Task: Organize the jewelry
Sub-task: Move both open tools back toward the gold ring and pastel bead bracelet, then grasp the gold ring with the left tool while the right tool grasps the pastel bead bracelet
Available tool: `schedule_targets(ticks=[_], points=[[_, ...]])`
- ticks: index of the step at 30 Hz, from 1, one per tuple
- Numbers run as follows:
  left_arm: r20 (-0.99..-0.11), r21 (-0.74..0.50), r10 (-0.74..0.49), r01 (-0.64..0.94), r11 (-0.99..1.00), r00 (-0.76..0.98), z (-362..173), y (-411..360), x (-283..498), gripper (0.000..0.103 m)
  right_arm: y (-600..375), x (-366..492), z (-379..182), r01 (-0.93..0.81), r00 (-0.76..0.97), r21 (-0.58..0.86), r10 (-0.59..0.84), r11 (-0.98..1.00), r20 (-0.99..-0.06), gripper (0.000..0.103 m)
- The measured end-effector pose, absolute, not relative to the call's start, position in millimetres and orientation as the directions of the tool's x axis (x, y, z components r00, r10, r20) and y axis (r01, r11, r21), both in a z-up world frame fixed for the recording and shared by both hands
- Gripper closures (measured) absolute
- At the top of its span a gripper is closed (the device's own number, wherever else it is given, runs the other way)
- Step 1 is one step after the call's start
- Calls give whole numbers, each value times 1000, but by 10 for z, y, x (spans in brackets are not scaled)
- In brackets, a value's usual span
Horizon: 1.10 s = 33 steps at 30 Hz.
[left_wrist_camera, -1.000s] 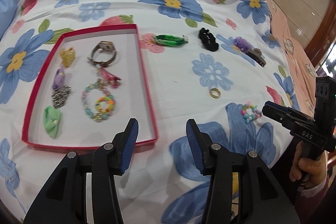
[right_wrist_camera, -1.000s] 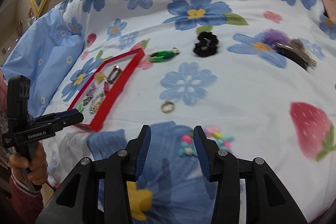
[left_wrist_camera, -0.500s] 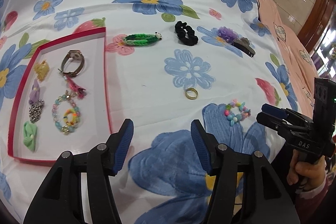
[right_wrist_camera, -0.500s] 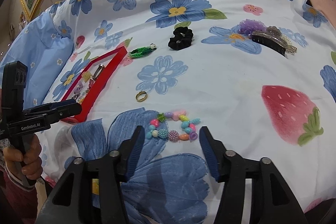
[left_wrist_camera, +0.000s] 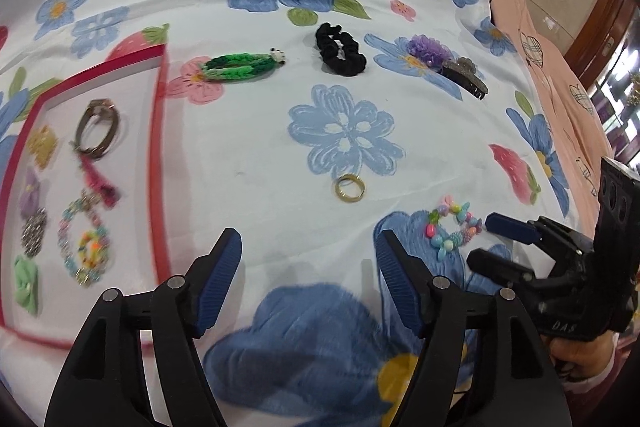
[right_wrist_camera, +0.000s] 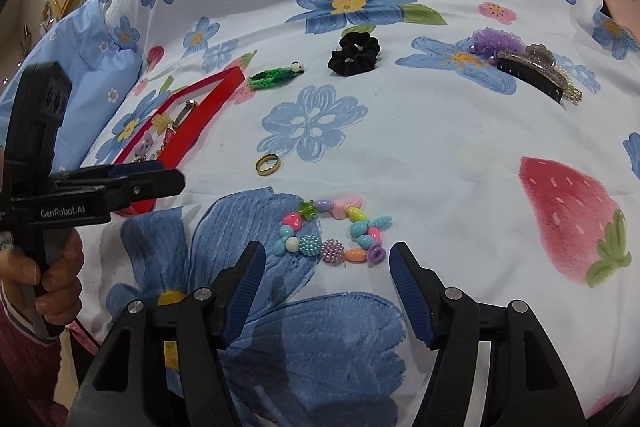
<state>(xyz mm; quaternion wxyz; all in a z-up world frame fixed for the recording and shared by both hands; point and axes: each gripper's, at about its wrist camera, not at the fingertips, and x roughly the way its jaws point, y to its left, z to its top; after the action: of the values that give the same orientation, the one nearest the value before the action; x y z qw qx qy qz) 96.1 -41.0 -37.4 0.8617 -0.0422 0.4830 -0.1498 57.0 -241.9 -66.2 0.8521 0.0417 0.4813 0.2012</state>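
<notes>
A red-rimmed tray (left_wrist_camera: 157, 155) at the left holds a watch (left_wrist_camera: 98, 129), bead bracelets (left_wrist_camera: 86, 243) and small clips. On the floral cloth lie a gold ring (left_wrist_camera: 350, 187) (right_wrist_camera: 268, 163), a colourful bead bracelet (right_wrist_camera: 332, 233) (left_wrist_camera: 452, 229), a green woven band (left_wrist_camera: 240, 66), a black scrunchie (left_wrist_camera: 340, 49) and a dark claw clip (right_wrist_camera: 536, 71). My left gripper (left_wrist_camera: 310, 281) is open and empty, just near of the ring. My right gripper (right_wrist_camera: 326, 291) is open, just near of the bead bracelet, not touching it.
A purple flower hair tie (left_wrist_camera: 426, 47) lies beside the claw clip. The right gripper's body (left_wrist_camera: 560, 267) sits at the cloth's right edge in the left wrist view; the left gripper's body (right_wrist_camera: 92, 191) is by the tray's near corner. A pink cloth (left_wrist_camera: 560, 67) lies beyond.
My left gripper has moved right, away from the tray toward the ring, and opened wider. My right gripper has opened and drawn back, leaving the bead bracelet on the cloth.
</notes>
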Motion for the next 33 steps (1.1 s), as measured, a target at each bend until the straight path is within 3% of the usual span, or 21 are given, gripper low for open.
schedule_targets(ticks=[13, 15, 17, 19, 23, 33], points=[[-849, -191, -301, 279, 941, 434, -639, -776, 1363, 30, -2483, 694, -765, -278, 449, 251, 357, 927, -819, 37], [-853, -181, -294, 284, 941, 430, -683, -817, 1404, 30, -2457, 702, -791, -280, 451, 235, 344, 931, -823, 45], [-852, -174, -293, 292, 940, 434, -703, -838, 1420, 39, -2453, 720, -812, -276, 454, 224, 332, 935, -827, 57], [-854, -159, -283, 298, 941, 437, -725, -863, 1440, 56, -2463, 752, -828, -267, 456, 212, 317, 940, -832, 70], [-851, -138, -275, 314, 939, 448, -741, -881, 1456, 83, -2486, 796, -860, -262, 462, 196, 302, 945, -834, 78], [-832, -175, -313, 319, 932, 458, -646, -787, 1379, 82, -2517, 784, -744, -261, 482, 244, 345, 934, -805, 82]])
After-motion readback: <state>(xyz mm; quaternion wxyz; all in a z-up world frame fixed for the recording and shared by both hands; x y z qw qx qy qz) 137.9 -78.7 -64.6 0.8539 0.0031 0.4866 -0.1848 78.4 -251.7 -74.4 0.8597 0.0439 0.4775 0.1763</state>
